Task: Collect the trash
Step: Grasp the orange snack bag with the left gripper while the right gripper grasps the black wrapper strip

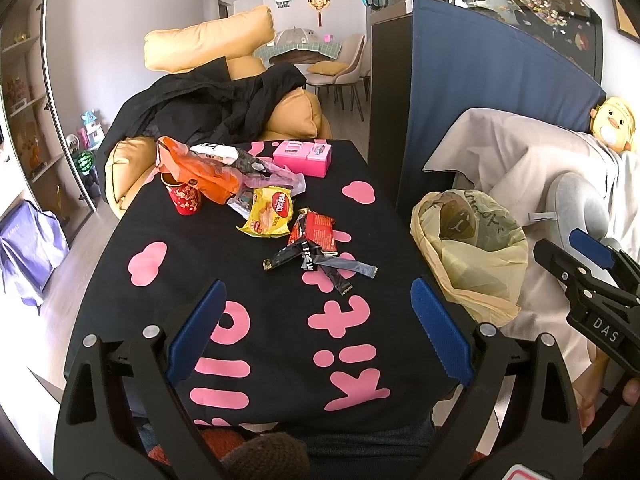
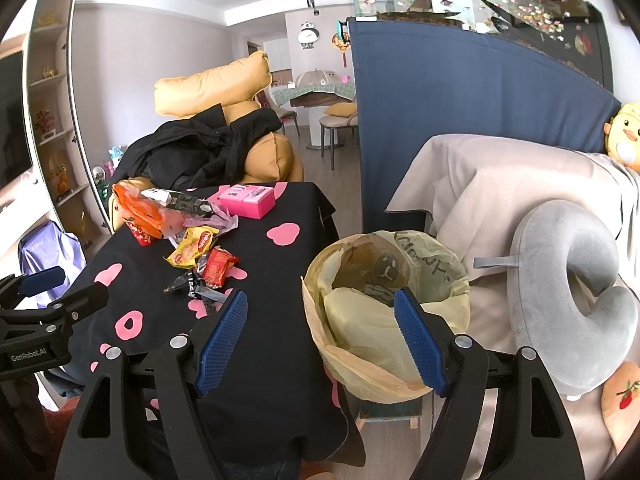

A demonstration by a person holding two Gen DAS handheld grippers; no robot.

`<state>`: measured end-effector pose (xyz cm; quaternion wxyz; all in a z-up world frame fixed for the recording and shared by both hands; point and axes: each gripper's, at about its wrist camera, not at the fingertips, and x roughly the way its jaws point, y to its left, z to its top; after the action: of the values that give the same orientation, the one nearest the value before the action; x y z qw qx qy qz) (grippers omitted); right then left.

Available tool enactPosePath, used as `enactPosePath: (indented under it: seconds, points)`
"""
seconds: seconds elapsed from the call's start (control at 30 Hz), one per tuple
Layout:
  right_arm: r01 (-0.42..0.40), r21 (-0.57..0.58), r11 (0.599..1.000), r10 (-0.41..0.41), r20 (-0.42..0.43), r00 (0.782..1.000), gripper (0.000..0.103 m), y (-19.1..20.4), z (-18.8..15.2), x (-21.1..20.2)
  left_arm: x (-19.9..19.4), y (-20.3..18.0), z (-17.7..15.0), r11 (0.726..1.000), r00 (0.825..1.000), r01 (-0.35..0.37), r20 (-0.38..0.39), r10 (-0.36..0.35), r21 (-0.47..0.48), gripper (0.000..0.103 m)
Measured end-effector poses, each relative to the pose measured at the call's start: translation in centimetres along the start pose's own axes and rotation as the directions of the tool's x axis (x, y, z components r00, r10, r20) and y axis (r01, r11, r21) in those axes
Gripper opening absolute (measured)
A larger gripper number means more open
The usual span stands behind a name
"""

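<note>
Wrappers (image 1: 316,256) ahead of the left gripper (image 1: 316,332) look light, crinkly (probably slippery); pinching a flat end suits. Both left and right gripper (image 2: 320,340) fingers are spread, empty.

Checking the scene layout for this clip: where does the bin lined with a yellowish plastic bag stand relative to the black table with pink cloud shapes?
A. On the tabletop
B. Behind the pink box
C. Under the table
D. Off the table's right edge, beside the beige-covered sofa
D: the bin lined with a yellowish plastic bag stands off the right edge of the black table, next to the beige-covered sofa.
</note>
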<state>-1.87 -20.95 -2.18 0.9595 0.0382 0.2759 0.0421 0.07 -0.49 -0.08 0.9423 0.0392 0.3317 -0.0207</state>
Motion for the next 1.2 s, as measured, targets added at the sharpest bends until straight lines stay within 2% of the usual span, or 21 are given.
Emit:
enactPosePath:
  seconds: [0.3, 0.47, 0.67, 0.8, 0.83, 0.93, 1.0, 1.1, 1.2]
  points:
    - [0.018, -0.013, 1.0, -0.019, -0.034, 0.999, 0.072, -0.3, 0.5, 2.5, 3.4, 2.6, -0.3, 0.998, 0.997, 0.044, -0.062, -0.047, -0.054, 0.089]
    - [-0.01, -0.057, 0.998, 0.006, -0.064, 0.998, 0.072, 1.4, 0.7, 5.4, 6.4, 6.0, -0.1, 0.998, 0.999, -0.023, -0.036, 0.021, -0.056, 0.089]
    - [-0.099, -0.108, 0.989, 0.085, -0.123, 0.989, 0.072, 4.3, 0.6, 9.3, 9.4, 12.7, -0.5, 0.983, 0.996, -0.091, -0.022, 0.088, -0.161, 0.089]
    - [-0.155, -0.146, 0.977, 0.128, -0.178, 0.976, 0.072, 6.3, 0.4, 12.2, 10.9, 15.9, -0.8, 0.976, 0.999, -0.037, -0.03, 0.031, -0.216, 0.089]
    - [-0.162, -0.164, 0.973, 0.13, -0.19, 0.973, 0.072, 6.9, 0.5, 12.9, 11.1, 16.4, -1.0, 0.974, 0.999, -0.04, -0.021, 0.036, -0.225, 0.09]
    - [-0.157, -0.182, 0.971, 0.123, -0.185, 0.975, 0.072, 7.7, 1.3, 14.4, 11.8, 17.2, -1.3, 0.976, 0.997, -0.074, 0.019, 0.079, -0.207, 0.094]
    - [-0.161, -0.165, 0.973, 0.129, -0.189, 0.974, 0.072, 7.8, 1.9, 15.6, 12.9, 17.3, -1.4, 0.98, 0.994, -0.106, 0.009, 0.109, -0.168, 0.094]
    - [-0.153, -0.153, 0.976, 0.117, -0.219, 0.969, 0.072, 8.3, 2.7, 17.9, 14.6, 18.2, -1.4, 0.98, 0.997, -0.07, -0.053, 0.061, -0.185, 0.094]
    - [-0.142, -0.149, 0.979, 0.106, -0.228, 0.968, 0.072, 8.6, 2.8, 19.3, 15.2, 18.9, -0.7, 0.978, 0.998, -0.03, -0.06, 0.018, -0.205, 0.094]
